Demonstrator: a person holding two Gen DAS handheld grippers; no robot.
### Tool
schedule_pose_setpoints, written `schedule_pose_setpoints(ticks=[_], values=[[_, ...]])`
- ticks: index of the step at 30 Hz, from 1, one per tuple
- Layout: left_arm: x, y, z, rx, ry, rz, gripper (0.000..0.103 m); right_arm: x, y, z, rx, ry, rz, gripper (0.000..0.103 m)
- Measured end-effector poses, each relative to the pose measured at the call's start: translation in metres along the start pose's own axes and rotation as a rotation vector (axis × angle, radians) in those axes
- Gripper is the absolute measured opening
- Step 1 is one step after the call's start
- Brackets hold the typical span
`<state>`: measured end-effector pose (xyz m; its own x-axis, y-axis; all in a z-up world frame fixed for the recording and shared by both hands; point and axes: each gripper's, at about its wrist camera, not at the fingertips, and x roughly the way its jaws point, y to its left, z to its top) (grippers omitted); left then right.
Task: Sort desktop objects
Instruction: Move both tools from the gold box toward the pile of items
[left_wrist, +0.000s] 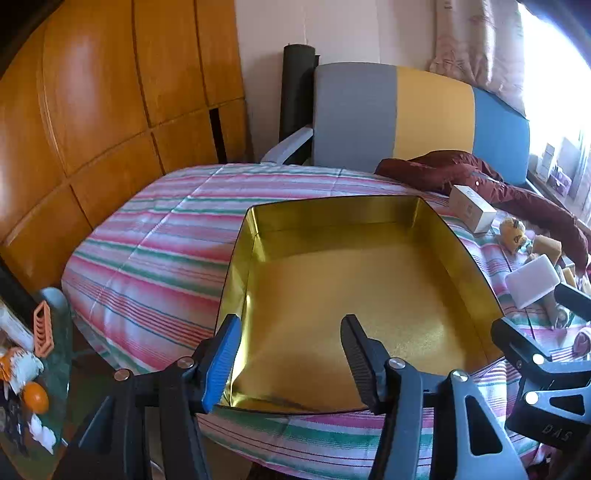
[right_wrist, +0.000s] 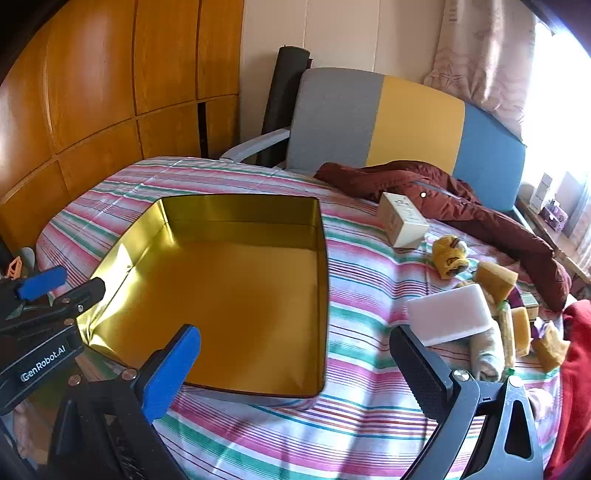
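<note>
An empty gold tin box (left_wrist: 458, 236) (right_wrist: 321, 266) sits on the striped bedcover. My left gripper (left_wrist: 291, 343) is open and empty, over the box's near left corner; it also shows at the left of the right wrist view (right_wrist: 62, 284). My right gripper (right_wrist: 295, 350) is open and empty, over the box's near right side; it shows at the right edge of the left wrist view (left_wrist: 532, 314). To the right lie a white block (right_wrist: 448, 314) (left_wrist: 532, 286), a cream carton (right_wrist: 402, 219) (left_wrist: 472, 212), a yellow plush toy (right_wrist: 448, 256), yellow sponges (right_wrist: 495, 275) and a rolled cloth (right_wrist: 489, 350).
A maroon jacket (right_wrist: 461, 210) lies across the far right of the bed. A grey, yellow and blue headboard (right_wrist: 413, 122) stands behind, a wooden wardrobe (right_wrist: 110, 81) at the left. A side table with an orange (left_wrist: 35, 397) and clutter is at the lower left.
</note>
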<state>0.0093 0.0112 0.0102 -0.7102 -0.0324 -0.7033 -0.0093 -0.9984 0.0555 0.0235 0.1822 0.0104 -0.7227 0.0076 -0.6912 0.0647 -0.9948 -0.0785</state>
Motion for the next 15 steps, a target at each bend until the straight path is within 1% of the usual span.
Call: schedule_pose_setpoints(ticks=[5, 15], values=[[0.000, -0.010, 0.003, 0.014, -0.002, -0.029, 0.063, -0.005, -0.012, -0.002, 0.007, -0.007, -0.021, 0.103], [-0.001, -0.033, 0.007, 0.071, -0.005, -0.072, 0.065, -0.014, -0.053, -0.007, 0.075, 0.002, -0.064, 0.103]])
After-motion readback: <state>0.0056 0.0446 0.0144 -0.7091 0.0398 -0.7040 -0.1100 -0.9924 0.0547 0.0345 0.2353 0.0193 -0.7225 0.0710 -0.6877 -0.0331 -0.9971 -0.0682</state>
